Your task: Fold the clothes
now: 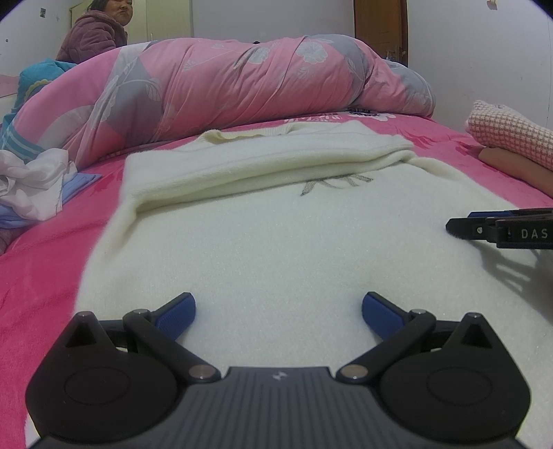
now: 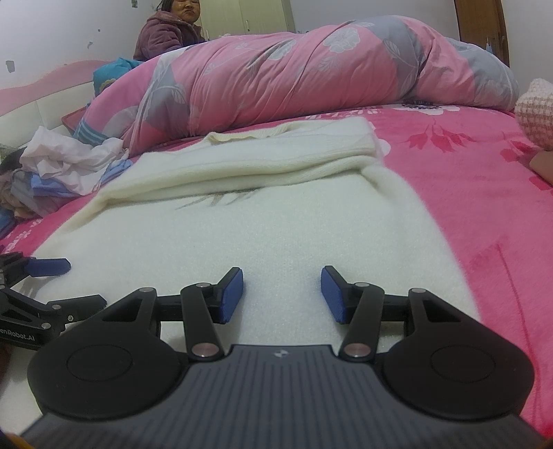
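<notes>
A cream knitted sweater lies spread on the pink bed, its sleeves folded across the far part; a small grey embroidered sprig shows on it. My left gripper hovers low over the near part of the sweater, jaws wide open, nothing between the blue pads. My right gripper stands over the same sweater further right, jaws apart with only fabric below them. Each gripper shows in the other's view: the right gripper at the right edge, the left gripper at the left edge.
A rolled pink and grey floral quilt lies across the far side of the bed. Crumpled white and blue clothes sit at the left. A folded pink checked garment rests at the right. A person in a purple coat sits beyond the quilt.
</notes>
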The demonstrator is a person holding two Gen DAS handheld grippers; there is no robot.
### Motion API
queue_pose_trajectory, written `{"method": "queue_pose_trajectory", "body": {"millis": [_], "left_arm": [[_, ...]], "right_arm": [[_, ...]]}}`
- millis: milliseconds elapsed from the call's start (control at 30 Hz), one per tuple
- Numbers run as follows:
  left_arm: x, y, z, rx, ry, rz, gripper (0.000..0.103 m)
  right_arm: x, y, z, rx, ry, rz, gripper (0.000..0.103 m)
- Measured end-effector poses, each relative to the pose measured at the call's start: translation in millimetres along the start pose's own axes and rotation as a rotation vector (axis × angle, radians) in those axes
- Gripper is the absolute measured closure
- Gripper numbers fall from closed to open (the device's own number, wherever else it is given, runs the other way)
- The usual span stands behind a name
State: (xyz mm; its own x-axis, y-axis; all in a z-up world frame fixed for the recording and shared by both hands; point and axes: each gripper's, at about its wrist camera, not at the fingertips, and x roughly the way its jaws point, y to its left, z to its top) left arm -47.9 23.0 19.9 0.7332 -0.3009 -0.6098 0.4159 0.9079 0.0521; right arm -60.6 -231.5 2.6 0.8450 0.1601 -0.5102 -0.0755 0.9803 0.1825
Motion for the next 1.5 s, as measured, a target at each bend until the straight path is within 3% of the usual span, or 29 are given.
{"method": "queue_pose_trajectory", "body": {"millis": [1500], "left_arm": [[-1.6, 0.9, -0.2, 0.002, -0.003, 0.004, 0.000]], "right_arm": [[-0.1, -1.9, 0.1, 0.015, -0.006, 0.018, 0.051]]}}
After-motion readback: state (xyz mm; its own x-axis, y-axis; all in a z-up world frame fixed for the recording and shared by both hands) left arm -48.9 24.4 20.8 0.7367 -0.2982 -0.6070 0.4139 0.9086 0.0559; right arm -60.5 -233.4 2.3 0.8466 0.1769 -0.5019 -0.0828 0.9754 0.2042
